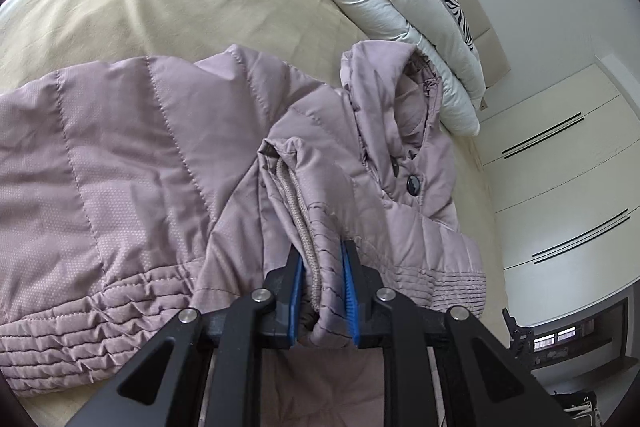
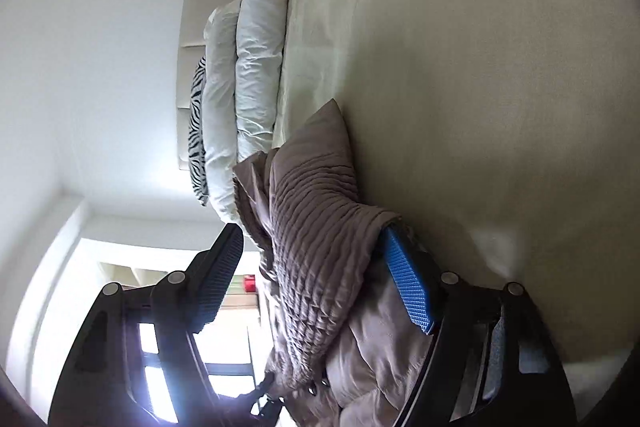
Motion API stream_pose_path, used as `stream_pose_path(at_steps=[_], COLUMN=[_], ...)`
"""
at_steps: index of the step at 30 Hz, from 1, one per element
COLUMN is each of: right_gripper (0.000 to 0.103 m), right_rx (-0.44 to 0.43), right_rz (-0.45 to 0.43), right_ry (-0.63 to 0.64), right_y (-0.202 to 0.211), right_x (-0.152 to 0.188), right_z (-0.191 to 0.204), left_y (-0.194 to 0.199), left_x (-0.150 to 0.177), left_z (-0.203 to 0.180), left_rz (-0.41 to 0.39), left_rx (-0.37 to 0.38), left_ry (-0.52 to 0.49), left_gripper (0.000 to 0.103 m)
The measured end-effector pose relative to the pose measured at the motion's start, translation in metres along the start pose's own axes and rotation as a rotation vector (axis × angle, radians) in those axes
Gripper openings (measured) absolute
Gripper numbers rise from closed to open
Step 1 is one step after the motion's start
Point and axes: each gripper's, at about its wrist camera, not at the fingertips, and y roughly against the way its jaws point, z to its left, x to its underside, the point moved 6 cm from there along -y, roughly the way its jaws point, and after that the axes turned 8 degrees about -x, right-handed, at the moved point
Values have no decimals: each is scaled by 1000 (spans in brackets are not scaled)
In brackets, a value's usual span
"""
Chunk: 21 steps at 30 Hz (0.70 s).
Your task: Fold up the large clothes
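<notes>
Your left gripper [image 1: 322, 267] is pinching a fold of the one quilted mauve jacket [image 1: 140, 167], cuff rib showing between the blue pads; the jacket is lying spread on the beige bed [image 1: 140, 7]. Your right gripper [image 2: 316, 267] is sitting released, jaws wide, its ribbed hem draped across the gap. Two white pillows [image 2: 256, 67] are resting beside one zebra-striped cushion [image 2: 198, 131].
</notes>
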Motion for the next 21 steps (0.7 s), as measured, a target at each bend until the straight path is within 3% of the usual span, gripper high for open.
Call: stream_pose_path(at_steps=[2,5,10,13,16,17,18,21], right_gripper=[73,73,73,73,72,70,65,63], right_rx=[40,35,6,41,142,131,112,125], right_rz=[-15,-17,120,176,202,212,211,223], right_ry=[82,212,425,379,305,287,296,389], right_y=[17,20,-47,-84,-109,-112,-113,-109], right_x=[2,2,18,18,11,11,11,19], right_z=[18,62,129,116,68,54,47,48], left_y=[-1,-2,-10,-14,-18,-20,-21,-22], left_x=[-1,-4,-8,-7,-6,-5,-5,-4], left_z=[2,-1,-2,5,11,12,13,15], left_rz=[-4,-13,-10,-3,-5,-7,-9,-21], left_rx=[-12,-32,-62,-61,-50,-48,-47,-39], left_ry=[-12,-33,-56,-45,-37,-39,-40,-39], left_gripper=[21,21,22,24,27,27,27,27])
